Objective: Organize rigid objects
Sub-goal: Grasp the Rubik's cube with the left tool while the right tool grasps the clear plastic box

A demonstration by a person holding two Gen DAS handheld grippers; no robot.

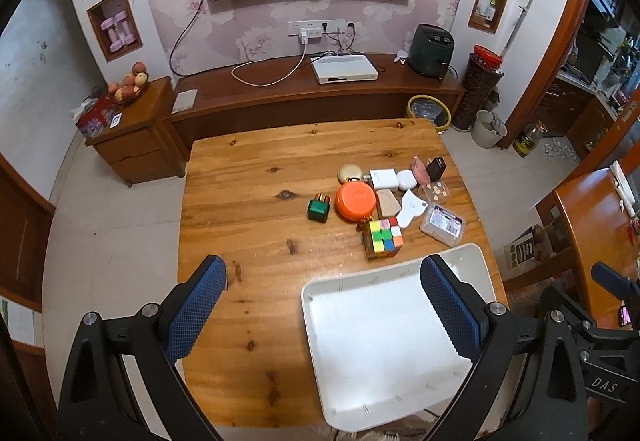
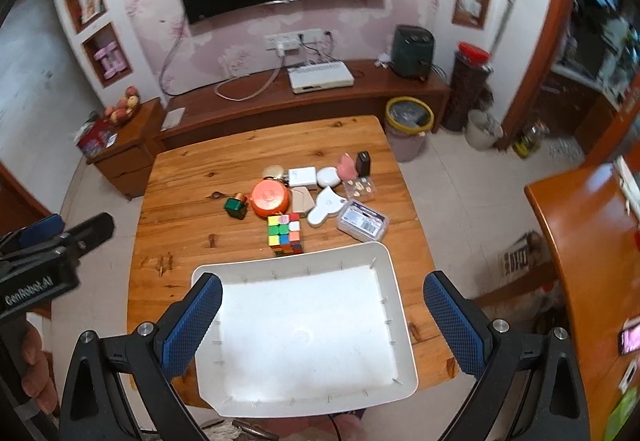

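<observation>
Above the wooden table (image 1: pixel 248 177), both hand-held grippers, left (image 1: pixel 324 305) and right (image 2: pixel 322 315), hover spread wide, empty.

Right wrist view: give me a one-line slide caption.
Open right gripper above an empty white tray, small objects like the puzzle cube clustered beyond on the wooden table.

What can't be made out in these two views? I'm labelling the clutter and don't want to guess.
- Tan flat item, left wrist view: partly under the orange round case and white fan-shaped piece; identity unclear.
- Clear box label, right wrist view: print too small.
- White tray, left wrist view: its right part hidden by the left gripper finger.
- Pink item: blurred.
</observation>
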